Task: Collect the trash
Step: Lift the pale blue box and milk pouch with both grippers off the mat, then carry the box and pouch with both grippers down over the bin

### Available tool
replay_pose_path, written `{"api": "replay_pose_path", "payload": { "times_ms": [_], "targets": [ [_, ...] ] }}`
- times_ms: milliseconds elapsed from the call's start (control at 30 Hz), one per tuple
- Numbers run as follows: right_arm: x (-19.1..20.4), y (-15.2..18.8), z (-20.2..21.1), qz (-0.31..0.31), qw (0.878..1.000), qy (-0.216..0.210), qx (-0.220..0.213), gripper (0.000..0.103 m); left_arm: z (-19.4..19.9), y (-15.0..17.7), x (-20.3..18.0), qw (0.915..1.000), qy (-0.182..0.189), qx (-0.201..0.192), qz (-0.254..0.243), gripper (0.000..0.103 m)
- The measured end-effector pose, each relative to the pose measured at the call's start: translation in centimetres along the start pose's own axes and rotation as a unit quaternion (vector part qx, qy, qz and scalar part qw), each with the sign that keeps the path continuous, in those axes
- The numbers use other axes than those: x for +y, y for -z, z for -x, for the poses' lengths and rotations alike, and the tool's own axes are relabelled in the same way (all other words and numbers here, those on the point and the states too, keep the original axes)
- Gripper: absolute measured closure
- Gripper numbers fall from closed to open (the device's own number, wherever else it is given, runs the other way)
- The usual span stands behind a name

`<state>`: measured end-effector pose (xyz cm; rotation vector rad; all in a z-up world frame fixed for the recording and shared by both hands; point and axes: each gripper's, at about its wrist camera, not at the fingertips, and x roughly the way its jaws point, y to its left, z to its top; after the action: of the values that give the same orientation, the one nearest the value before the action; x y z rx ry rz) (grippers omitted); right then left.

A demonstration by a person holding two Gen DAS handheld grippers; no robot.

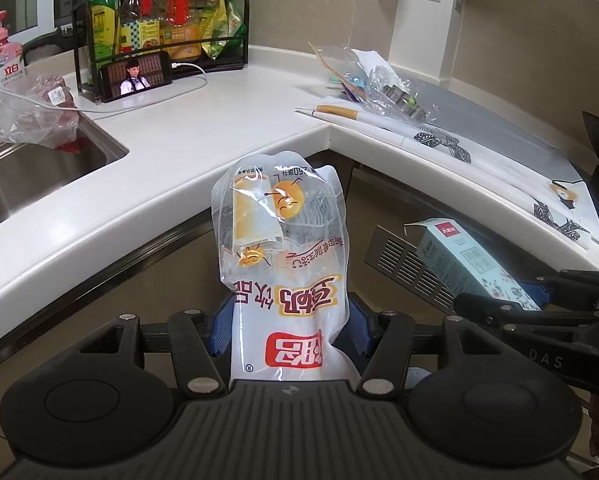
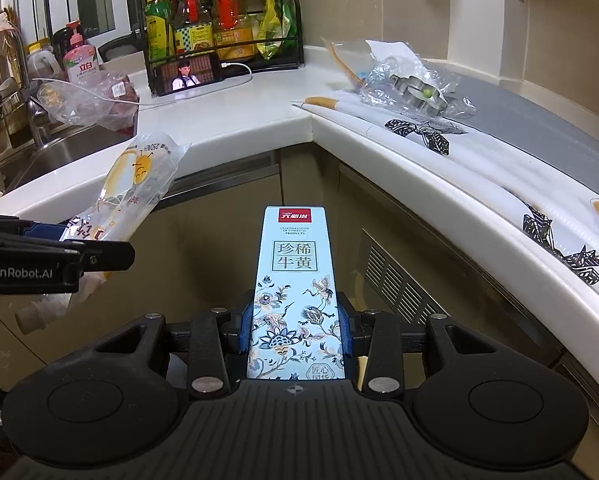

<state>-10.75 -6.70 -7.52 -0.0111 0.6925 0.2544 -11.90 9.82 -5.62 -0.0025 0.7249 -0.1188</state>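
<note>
My left gripper (image 1: 289,326) is shut on an empty clear drink pouch (image 1: 283,240) with yellow cartoon faces and orange print, held upright in front of the counter corner. The pouch also shows in the right wrist view (image 2: 135,184), with the left gripper (image 2: 55,258) at the left edge. My right gripper (image 2: 297,330) is shut on a tall light-blue flowered carton (image 2: 295,280) with a red label, held below counter height. That carton shows in the left wrist view (image 1: 463,264) at the right, with the right gripper (image 1: 511,308) on it.
A white L-shaped counter (image 1: 227,120) wraps the corner. A steel sink (image 1: 39,168) with a plastic bag (image 1: 23,116) is at the left. A bottle rack (image 1: 159,20) and a phone (image 1: 139,74) stand behind. Crumpled clear plastic (image 2: 411,80) lies on the right counter. Cabinets with a vent grille (image 2: 399,280) are below.
</note>
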Motion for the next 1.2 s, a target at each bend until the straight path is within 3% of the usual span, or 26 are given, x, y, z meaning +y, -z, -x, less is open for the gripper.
{"api": "replay_pose_path", "payload": {
  "times_ms": [1200],
  "targets": [
    [0.6, -0.2, -0.9, -0.002, 1.000, 0.004, 0.023, 0.061, -1.1, 0.1, -0.1, 0.9999, -0.002, 0.016, -0.001, 0.041]
  ]
}}
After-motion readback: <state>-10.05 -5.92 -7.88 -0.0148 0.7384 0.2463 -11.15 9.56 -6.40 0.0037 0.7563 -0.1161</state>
